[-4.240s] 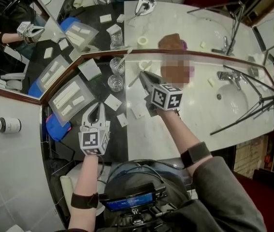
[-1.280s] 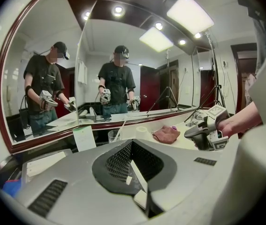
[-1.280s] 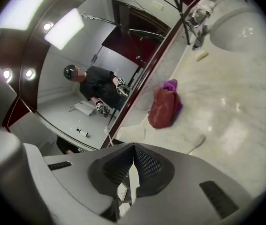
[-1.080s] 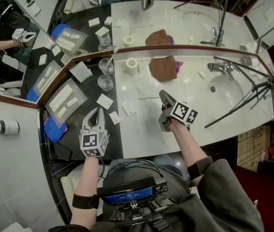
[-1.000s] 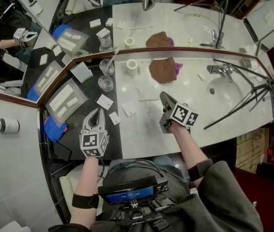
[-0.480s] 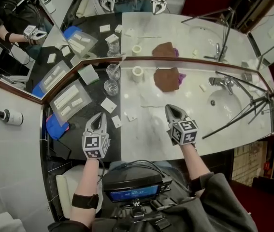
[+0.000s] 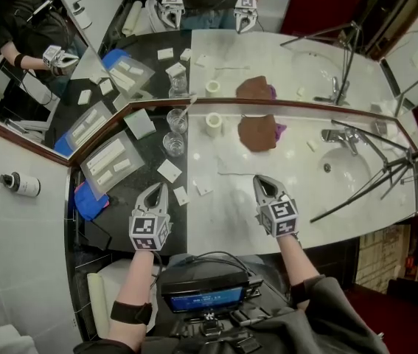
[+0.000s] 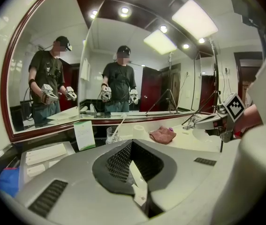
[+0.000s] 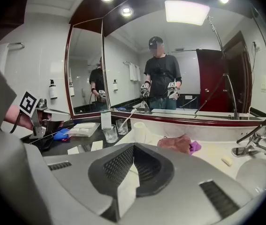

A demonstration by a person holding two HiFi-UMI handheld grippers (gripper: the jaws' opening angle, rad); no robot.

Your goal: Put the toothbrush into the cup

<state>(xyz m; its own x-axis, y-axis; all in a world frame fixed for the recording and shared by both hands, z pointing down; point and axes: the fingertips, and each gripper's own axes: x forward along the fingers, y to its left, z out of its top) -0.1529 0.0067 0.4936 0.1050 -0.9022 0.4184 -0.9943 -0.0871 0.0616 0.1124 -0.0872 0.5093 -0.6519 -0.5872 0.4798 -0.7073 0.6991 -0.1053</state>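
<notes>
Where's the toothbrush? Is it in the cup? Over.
Left gripper shut, empty. Right gripper shut, empty. Toothbrush in the glass cup by the mirror, leaning. Nothing blocking the cup.

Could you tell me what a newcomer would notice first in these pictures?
The wide mirror behind the counter doubles everything. Before it, a toothbrush leans in a glass, with a crumpled brown cloth farther right. The left gripper and right gripper hover shut near the front edge.
</notes>
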